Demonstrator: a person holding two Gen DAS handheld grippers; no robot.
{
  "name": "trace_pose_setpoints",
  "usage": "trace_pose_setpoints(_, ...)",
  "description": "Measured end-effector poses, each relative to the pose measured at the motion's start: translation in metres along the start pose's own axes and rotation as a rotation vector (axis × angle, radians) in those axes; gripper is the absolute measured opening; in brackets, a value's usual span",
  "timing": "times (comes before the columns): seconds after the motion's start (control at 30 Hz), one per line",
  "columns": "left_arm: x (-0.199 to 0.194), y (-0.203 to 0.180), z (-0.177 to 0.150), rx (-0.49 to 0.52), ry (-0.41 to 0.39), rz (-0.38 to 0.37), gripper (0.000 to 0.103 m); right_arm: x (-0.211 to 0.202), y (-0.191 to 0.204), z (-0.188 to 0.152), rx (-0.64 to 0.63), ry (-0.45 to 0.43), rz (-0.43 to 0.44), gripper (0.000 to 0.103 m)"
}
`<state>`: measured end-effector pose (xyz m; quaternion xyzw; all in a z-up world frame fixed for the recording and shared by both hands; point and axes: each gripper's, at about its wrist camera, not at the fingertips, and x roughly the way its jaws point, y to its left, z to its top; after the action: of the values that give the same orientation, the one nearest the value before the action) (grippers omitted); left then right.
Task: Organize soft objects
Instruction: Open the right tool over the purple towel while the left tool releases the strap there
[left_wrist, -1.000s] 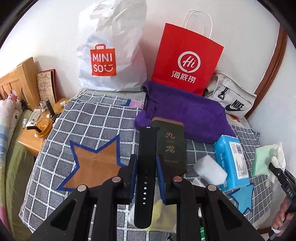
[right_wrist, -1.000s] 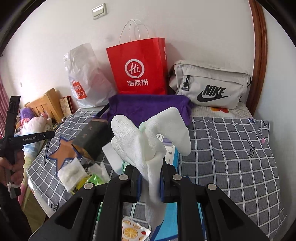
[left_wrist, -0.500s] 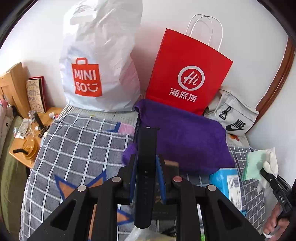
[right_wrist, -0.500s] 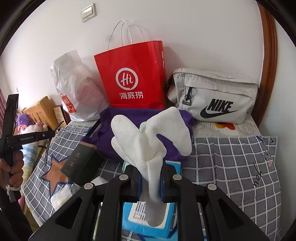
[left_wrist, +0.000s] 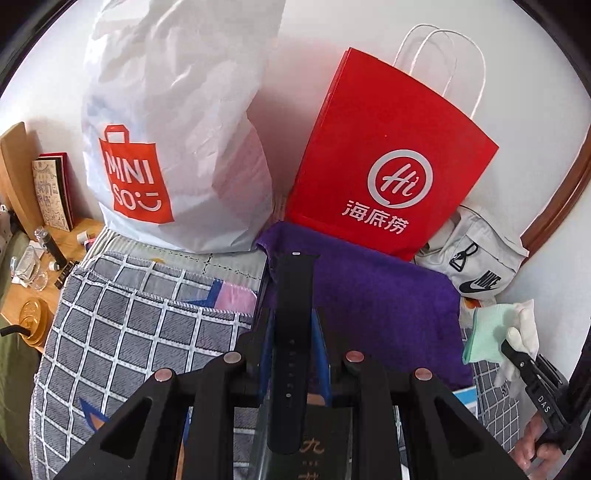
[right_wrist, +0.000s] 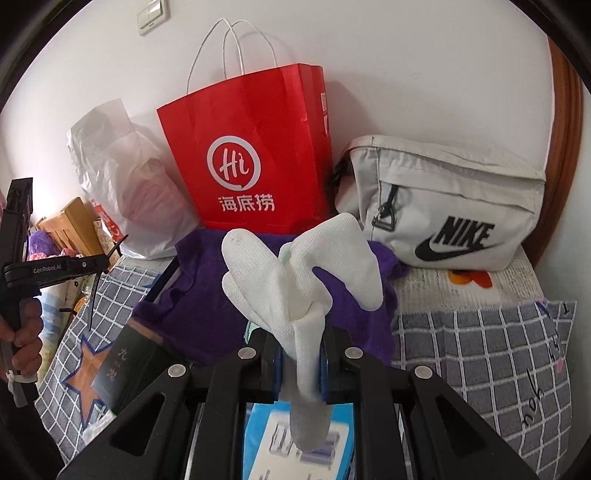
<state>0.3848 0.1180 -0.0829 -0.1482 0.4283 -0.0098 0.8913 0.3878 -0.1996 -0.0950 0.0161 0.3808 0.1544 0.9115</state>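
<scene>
The left gripper has its fingers closed on a black watch strap, held upright above the purple towel on the bed. The right gripper has its fingers clamped on a bundle of white socks, also over the towel.

The strap is pinched by its edges only, so a quick swing could let it twist or slide out. The socks flop loosely above the fingers and may snag on the red paper bag.

Only the right view shows the grey waist bag whole; the left view alone shows the side table, and possibly a green cloth tucked in with the socks.
</scene>
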Motion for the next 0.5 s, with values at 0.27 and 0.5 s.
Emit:
trace_pose_setpoints(0.27, 0.039, -0.005, 0.018, -0.002, 0.036, -0.006, 0.02, 0.042, -0.01, 0.028, -0.033, 0.012, -0.002, 0.015)
trace_pose_setpoints(0.5, 0.079, -0.014, 0.027, 0.01, 0.086, -0.01, 0.02, 0.084, -0.03, 0.022, -0.007, 0.094, -0.018, 0.015)
